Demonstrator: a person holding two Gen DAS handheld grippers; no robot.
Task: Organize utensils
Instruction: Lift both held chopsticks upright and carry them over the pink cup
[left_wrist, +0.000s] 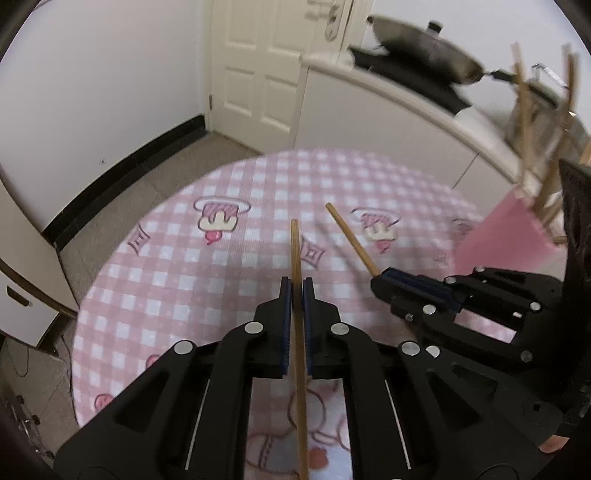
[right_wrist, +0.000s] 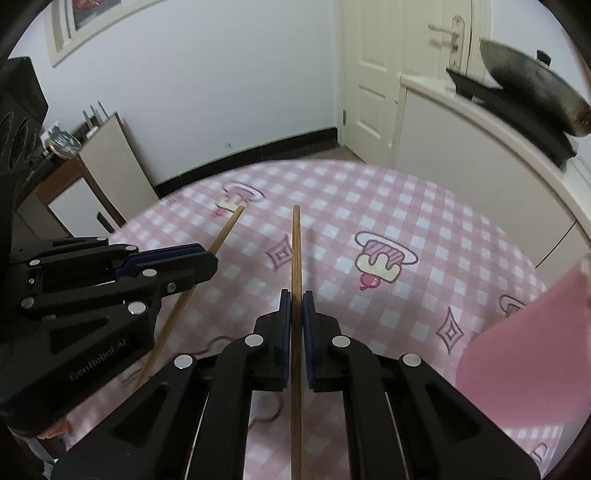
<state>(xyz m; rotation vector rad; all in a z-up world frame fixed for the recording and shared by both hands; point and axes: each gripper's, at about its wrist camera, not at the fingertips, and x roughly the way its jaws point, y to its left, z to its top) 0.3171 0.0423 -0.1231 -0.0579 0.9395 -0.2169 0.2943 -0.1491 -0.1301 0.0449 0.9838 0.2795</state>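
My left gripper (left_wrist: 296, 286) is shut on a wooden chopstick (left_wrist: 295, 247) that points forward over the pink checked tablecloth (left_wrist: 177, 280). My right gripper (right_wrist: 296, 299) is shut on a second wooden chopstick (right_wrist: 296, 243), also above the cloth. Each gripper shows in the other view: the right one (left_wrist: 380, 280) with its chopstick (left_wrist: 351, 240) to my left gripper's right, the left one (right_wrist: 207, 258) with its chopstick (right_wrist: 227, 230) to my right gripper's left. A pink holder (left_wrist: 506, 236) at the right edge has several chopsticks (left_wrist: 546, 192) standing in it.
The pink holder also shows in the right wrist view (right_wrist: 524, 343). A white counter (left_wrist: 388, 107) behind the table carries a dark wok (left_wrist: 424, 48). A white door (left_wrist: 258, 66) and a low cabinet (right_wrist: 99, 177) stand beyond the table edge.
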